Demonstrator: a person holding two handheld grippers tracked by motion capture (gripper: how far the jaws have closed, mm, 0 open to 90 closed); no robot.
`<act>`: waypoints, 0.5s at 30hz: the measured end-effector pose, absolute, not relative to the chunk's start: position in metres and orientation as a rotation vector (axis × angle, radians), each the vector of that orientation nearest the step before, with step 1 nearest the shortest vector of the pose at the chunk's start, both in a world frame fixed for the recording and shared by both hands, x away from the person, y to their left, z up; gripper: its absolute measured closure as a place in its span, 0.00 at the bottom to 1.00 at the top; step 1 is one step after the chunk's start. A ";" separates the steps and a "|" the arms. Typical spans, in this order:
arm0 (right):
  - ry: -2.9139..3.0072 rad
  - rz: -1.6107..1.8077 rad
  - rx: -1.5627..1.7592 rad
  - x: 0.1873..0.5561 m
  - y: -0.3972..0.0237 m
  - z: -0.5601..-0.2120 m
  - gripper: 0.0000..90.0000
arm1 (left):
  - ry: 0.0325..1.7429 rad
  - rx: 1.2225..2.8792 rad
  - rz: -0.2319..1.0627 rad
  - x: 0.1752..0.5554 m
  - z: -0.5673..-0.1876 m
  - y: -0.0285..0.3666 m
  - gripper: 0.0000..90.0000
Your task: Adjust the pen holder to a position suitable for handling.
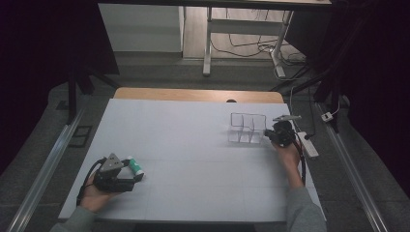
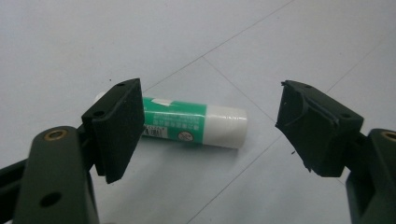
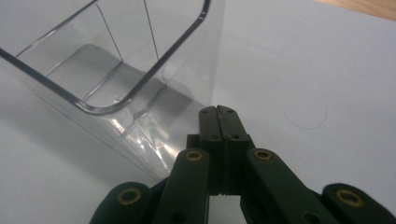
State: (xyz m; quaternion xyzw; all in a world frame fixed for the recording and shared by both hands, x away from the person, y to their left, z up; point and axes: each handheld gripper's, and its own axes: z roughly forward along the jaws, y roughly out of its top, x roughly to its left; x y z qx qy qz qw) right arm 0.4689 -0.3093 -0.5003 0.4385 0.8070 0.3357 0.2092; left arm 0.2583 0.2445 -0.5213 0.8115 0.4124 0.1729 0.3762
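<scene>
Left claw gapes wide around a green-and-white glue stick tube lying mid-frame on the white bench. Right claw is pressed together, holding nothing, beside a clear plastic box.

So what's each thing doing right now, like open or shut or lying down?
Left gripper: open, a jaw on each side of the glue stick, not touching it.
Right gripper: shut, empty, beside the clear organizer.
Glue stick: lying on its side, cap on.
Clear organizer: upright, compartments empty.
</scene>
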 end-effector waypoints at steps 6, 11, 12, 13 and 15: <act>2.253 0.918 1.214 0.471 -0.306 -0.503 0.99 | 1.053 2.075 0.444 0.258 -0.521 0.244 0.25; 2.255 0.908 1.210 0.472 -0.306 -0.502 0.99 | 1.055 2.080 0.443 0.259 -0.522 0.245 0.25; 2.249 0.911 1.211 0.472 -0.306 -0.503 0.99 | 1.055 2.080 0.442 0.259 -0.522 0.245 0.25; 2.246 0.910 1.212 0.473 -0.306 -0.502 0.99 | 1.054 2.080 0.442 0.259 -0.522 0.244 0.25; 2.244 0.913 1.216 0.473 -0.305 -0.503 0.99 | 1.053 2.081 0.443 0.259 -0.522 0.244 0.25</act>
